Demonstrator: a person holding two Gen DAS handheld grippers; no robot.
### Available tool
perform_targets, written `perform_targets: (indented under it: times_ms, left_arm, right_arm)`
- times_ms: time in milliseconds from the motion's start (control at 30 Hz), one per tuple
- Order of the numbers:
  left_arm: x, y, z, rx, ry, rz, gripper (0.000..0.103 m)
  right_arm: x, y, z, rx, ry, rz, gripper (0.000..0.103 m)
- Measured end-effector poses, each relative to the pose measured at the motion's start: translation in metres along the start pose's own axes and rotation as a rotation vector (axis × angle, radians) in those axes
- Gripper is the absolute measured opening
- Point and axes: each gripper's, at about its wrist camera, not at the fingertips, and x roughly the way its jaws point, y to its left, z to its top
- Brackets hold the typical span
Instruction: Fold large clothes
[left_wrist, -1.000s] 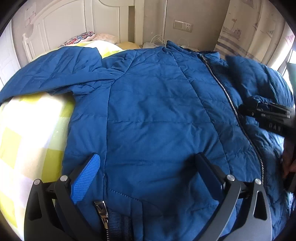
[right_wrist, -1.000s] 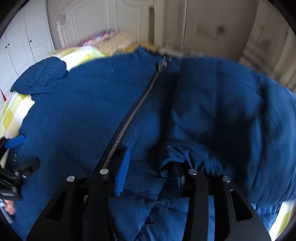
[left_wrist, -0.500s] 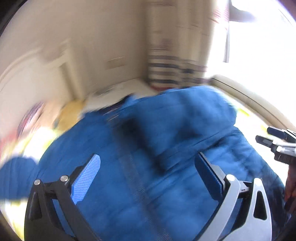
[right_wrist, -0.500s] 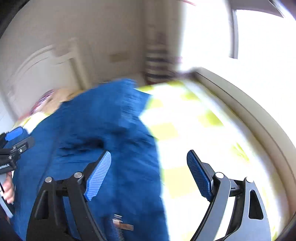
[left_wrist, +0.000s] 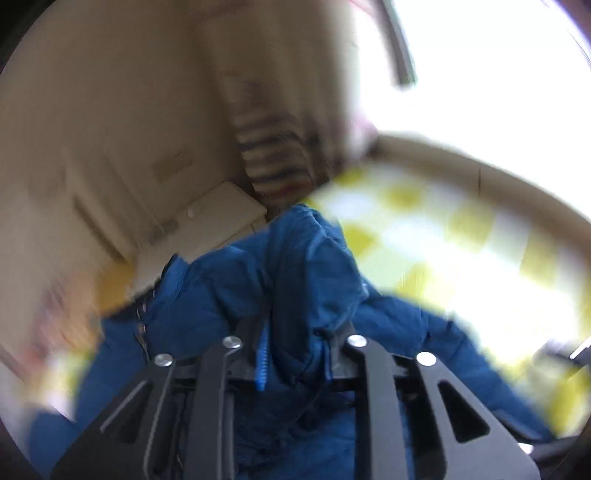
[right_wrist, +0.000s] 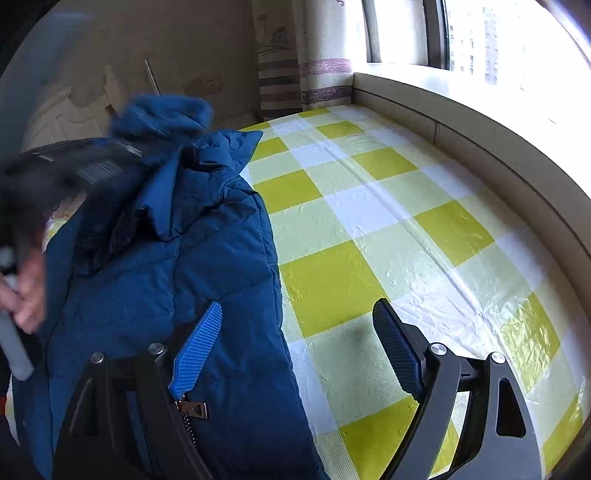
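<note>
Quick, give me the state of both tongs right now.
Left tongs: shut on the blue jacket.
Right tongs: open, holding nothing.

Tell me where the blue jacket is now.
In the right wrist view, the blue jacket lies at left on the checked sheet, partly under the open right gripper.

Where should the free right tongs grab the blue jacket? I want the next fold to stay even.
Judging from the right wrist view, take the blue jacket at its long right side edge beside the checked sheet. That edge lies exposed with bare sheet next to it, so the open right tongs could slide in low from the window side. The left tongs already pinch fabric.
</note>
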Motion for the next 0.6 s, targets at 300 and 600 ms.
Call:
perform_targets:
  times_ms: [300, 600]
  left_arm:
    - [-0.074, 0.26, -0.116, -0.783, -0.031, -0.137, 0.02]
    - [-0.057, 0.299, -0.242, -0.994, 0.085, -0.234, 0.062]
  right_arm:
    - [0.0, 0.002, 0.002, -0.01, 0.01, 0.014, 0.081]
    - [-0.012, 0.055, 0.047, -0.179, -0.058, -0.009, 0.081]
